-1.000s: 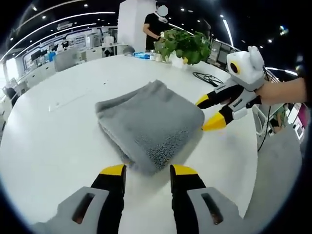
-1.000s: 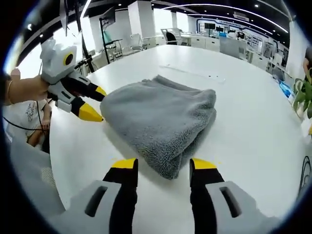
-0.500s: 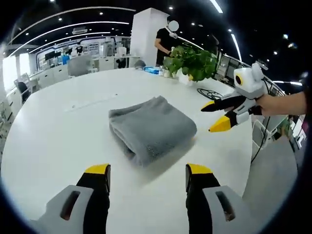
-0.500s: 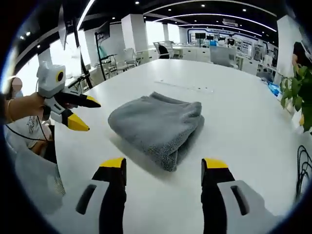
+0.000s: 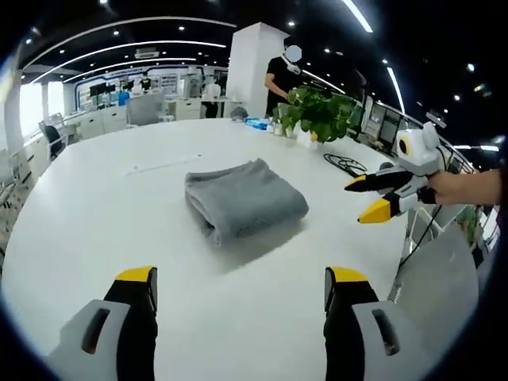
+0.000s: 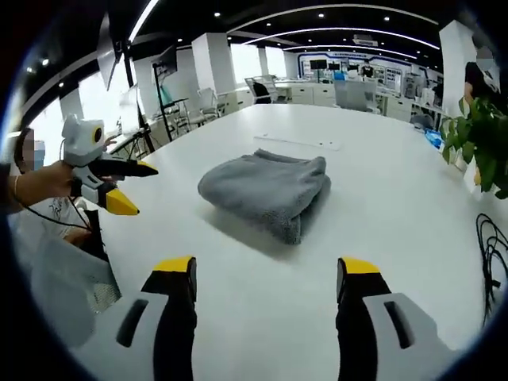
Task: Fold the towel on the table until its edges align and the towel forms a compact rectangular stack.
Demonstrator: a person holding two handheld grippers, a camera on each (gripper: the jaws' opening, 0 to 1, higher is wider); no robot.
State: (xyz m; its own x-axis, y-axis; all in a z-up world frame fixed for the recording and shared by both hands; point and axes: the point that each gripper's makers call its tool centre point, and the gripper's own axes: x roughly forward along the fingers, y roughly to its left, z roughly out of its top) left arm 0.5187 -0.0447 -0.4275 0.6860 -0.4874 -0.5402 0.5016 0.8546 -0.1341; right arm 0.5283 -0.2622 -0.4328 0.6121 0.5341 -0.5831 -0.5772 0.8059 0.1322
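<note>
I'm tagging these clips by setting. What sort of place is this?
Most likely a large open-plan office or lab. A folded grey towel lies on a big white table, with rows of desks and chairs behind, strip lights on a dark ceiling, and a potted plant at the table's far edge.

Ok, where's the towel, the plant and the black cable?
towel (image 5: 244,200), left gripper view, top of the folded stack
plant (image 5: 319,116), left gripper view, its leaves
black cable (image 6: 491,252), right gripper view, a loop near the table edge
</note>
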